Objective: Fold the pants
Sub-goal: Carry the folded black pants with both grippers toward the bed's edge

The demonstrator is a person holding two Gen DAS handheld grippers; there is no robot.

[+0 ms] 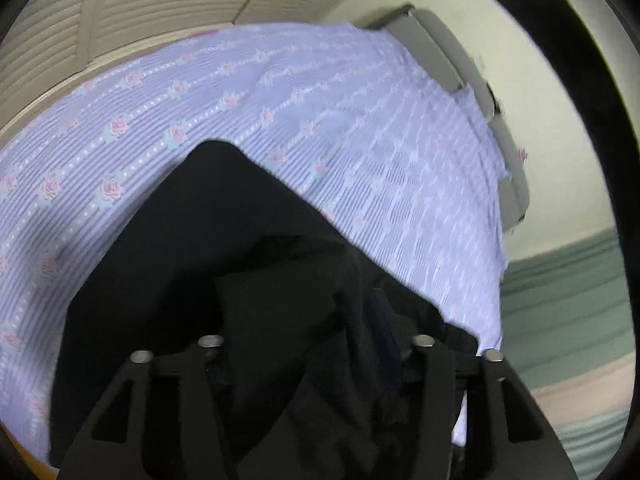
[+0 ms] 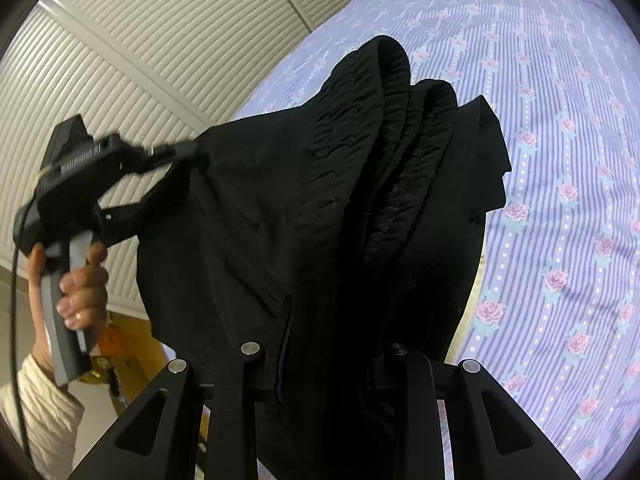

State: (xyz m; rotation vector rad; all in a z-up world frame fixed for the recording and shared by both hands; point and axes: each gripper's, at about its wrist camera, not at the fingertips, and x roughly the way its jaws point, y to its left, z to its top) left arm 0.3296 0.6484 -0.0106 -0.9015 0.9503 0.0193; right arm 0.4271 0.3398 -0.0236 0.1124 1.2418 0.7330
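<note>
Black pants (image 2: 320, 200) are bunched in folds, elastic waistband uppermost, over a lilac rose-print bed sheet (image 2: 560, 160). My right gripper (image 2: 324, 340) is shut on the thick bundle, which rises from between its fingers. My left gripper (image 2: 176, 152) meets the pants' left edge, and a hand (image 2: 84, 288) grips its handle. In the left wrist view the pants (image 1: 240, 260) drape over and between the left gripper's (image 1: 316, 320) fingers. The cloth hides the pads, so I cannot see whether they press on it. Part of the pants lies on the sheet (image 1: 280, 100).
White louvred doors (image 2: 140, 60) stand beyond the bed's far edge. A grey headboard (image 1: 460, 52) runs along the bed's right side against a pale wall with a green band (image 1: 568, 300). An orange-brown box (image 2: 132, 344) sits low on the left, near a cream sleeve (image 2: 44, 408).
</note>
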